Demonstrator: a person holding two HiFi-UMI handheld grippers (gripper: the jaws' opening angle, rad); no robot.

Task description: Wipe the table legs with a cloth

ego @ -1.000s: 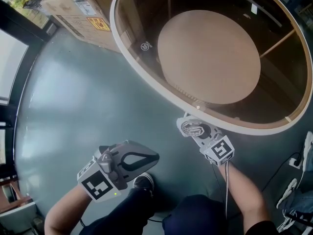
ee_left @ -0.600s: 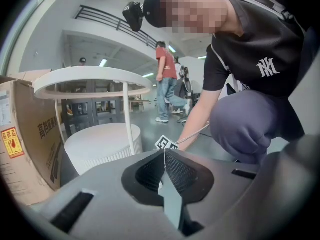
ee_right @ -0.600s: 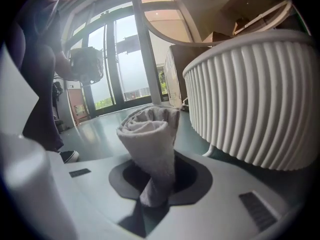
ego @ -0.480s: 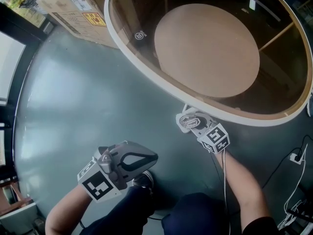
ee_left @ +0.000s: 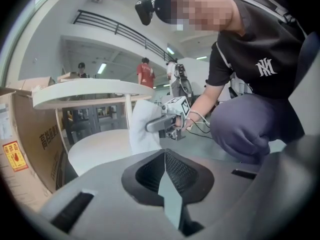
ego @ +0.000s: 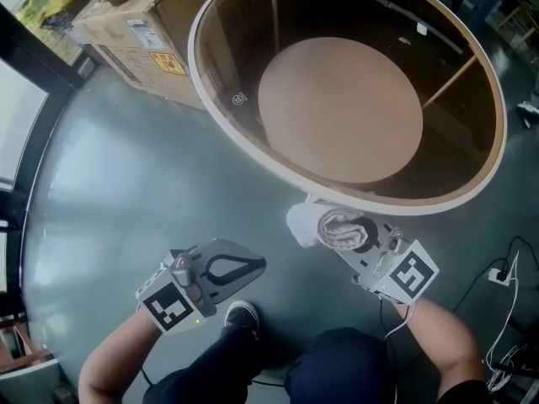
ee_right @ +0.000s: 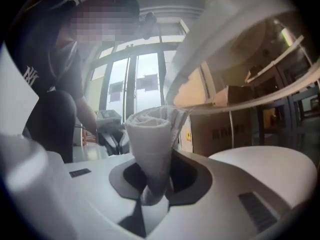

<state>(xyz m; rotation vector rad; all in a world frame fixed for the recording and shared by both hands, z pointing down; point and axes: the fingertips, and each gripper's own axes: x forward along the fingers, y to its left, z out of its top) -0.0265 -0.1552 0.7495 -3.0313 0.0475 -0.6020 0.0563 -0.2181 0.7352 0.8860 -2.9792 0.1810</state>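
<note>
A round glass-topped table with a white rim (ego: 253, 154) and a round wooden lower shelf (ego: 341, 112) fills the top of the head view. Thin wooden legs (ego: 274, 7) show through the glass. My right gripper (ego: 341, 230) is shut on a rolled white cloth (ego: 324, 224) just outside the table's near rim. In the right gripper view the cloth (ee_right: 152, 139) stands up between the jaws, below the rim (ee_right: 225, 44). My left gripper (ego: 255, 266) hangs over the floor to the left, shut and holding nothing. The left gripper view shows a leg (ee_left: 128, 111) with the cloth (ee_left: 142, 126) beside it.
Cardboard boxes (ego: 143, 23) stand against the table's far left side. A cable and a floor socket (ego: 501, 276) lie at the right. The person crouches, one shoe (ego: 242, 314) between the grippers. Grey floor (ego: 126, 167) spreads to the left, and a window frame runs along its edge.
My right gripper has drawn back from under the table rim toward the person, and more of the cloth shows. The left gripper has stayed where it was.
</note>
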